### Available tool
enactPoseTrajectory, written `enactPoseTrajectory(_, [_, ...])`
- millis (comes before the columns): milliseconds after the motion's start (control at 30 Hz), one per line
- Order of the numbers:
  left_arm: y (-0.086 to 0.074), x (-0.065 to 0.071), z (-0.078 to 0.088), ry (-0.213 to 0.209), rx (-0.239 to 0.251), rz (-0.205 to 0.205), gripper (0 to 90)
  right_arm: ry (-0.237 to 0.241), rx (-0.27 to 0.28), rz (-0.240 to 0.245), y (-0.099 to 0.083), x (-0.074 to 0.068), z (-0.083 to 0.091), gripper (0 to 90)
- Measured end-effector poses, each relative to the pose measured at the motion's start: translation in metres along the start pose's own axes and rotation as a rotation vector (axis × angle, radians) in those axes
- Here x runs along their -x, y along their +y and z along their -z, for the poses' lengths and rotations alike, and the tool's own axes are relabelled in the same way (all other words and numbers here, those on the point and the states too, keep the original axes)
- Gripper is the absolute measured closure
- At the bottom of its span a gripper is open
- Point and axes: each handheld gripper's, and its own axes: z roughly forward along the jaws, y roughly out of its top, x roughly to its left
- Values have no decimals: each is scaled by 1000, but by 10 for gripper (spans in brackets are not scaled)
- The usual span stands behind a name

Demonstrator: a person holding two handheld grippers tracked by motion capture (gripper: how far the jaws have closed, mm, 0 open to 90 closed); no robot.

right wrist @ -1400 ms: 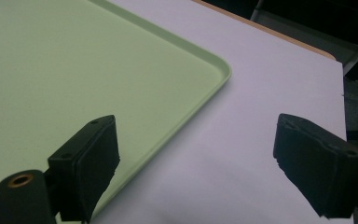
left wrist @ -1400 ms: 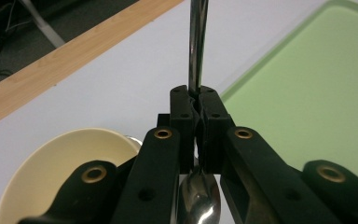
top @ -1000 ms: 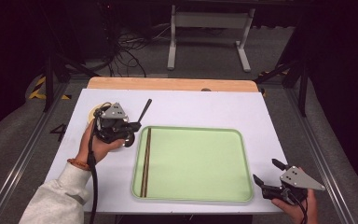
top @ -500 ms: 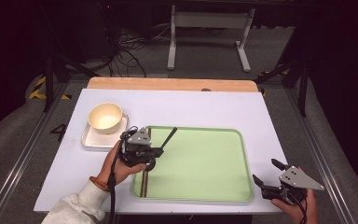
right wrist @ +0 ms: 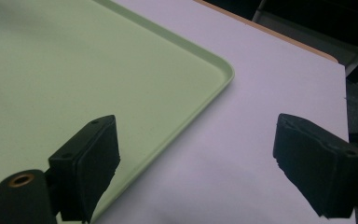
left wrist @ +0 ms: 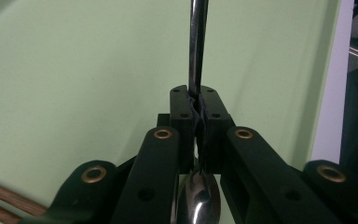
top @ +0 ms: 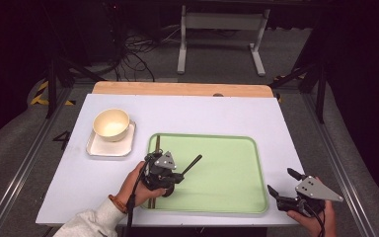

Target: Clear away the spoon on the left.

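Mid-task, by the look of it — left gripper [top: 177, 174] clamped on a spoon [left wrist: 197, 51], held just above the green tray [top: 237, 168] beside the chopsticks [top: 157, 144]. Still to set down. Right gripper [top: 282, 183] idle, jaws apart, at the tray's near corner.

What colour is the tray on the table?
The tray is pale green; it shows best in the high view.

Dark metal spoon [left wrist: 196, 51] over green tray [top: 237, 168]
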Motion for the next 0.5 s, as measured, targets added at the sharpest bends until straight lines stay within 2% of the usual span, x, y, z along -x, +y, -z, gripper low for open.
enactPoseTrajectory(100, [-5,4,-4,-16,-11,3,868,0,0,-2,0,0,0,149])
enactPoseTrajectory(167, [-6,5,-3,-2,-25,-5,867,0,0,-1,0,0,0,149])
enactPoseTrajectory(233, [-8,4,-3,-6,-16,16,867,-2,-2,3,0,0,0,148])
enactPoseTrajectory(333, [-10,4,-4,-6,-26,27,866,-1,-5,1,0,0,-1,148])
enactPoseTrajectory(500, [-13,5,-4,-19,-29,21,865,0,-5,2,0,-1,-1,148])
